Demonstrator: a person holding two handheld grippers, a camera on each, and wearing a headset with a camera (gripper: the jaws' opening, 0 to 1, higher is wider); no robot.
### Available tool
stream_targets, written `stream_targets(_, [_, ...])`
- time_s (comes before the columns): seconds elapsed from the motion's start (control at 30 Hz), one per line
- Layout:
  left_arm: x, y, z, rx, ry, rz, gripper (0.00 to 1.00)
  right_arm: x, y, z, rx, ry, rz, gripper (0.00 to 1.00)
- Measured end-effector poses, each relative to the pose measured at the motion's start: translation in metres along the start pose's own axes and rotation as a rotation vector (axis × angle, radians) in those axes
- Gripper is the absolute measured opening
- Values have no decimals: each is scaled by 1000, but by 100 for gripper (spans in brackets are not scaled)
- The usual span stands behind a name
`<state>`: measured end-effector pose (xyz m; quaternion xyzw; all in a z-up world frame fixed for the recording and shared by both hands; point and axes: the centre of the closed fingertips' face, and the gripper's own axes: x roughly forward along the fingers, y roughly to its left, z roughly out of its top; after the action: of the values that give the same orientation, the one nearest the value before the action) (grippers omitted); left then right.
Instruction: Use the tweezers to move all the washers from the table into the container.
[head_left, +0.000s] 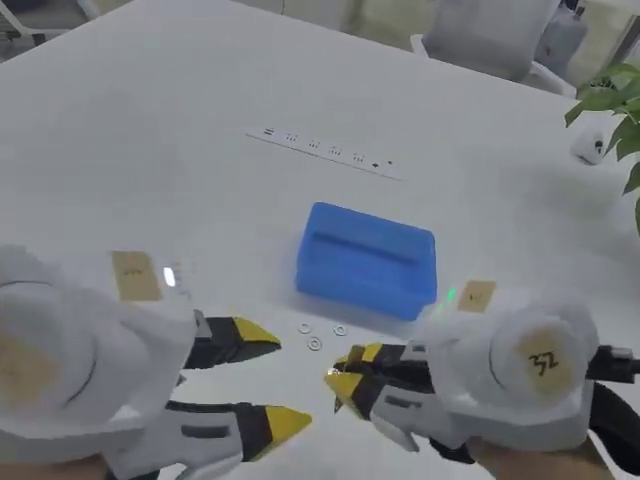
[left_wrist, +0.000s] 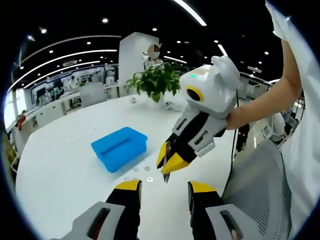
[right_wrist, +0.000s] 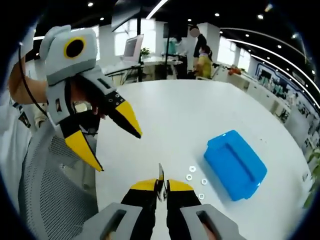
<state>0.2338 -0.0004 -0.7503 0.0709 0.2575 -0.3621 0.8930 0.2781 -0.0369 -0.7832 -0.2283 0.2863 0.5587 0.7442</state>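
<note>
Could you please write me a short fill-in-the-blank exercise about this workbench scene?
1. The container is ___ in colour.
2. The right tongs are shut on the ___.
3. The left tongs stand ___, holding nothing.
4. The washers lie on the ___, beside the container.
Missing words: blue; tweezers; open; table.

The white table (head_left: 150, 130) bears a blue container (head_left: 367, 258), washers (head_left: 315, 343) just beside it, and a socket strip (head_left: 325, 150).
</note>
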Motion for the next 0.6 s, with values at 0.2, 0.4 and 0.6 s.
stream_targets(0.2, [-18,9,-16,-33,11,84,49,2,-31,18,109,-77,-38,3])
stream_targets(0.4, [-36,22,-18,-57,-74,242,70,13,-46,27,154,-112,-56,3])
stream_targets(0.6, [-48,32,-22,-121,-120,336,76,27,-55,31,162,-125,-75,3])
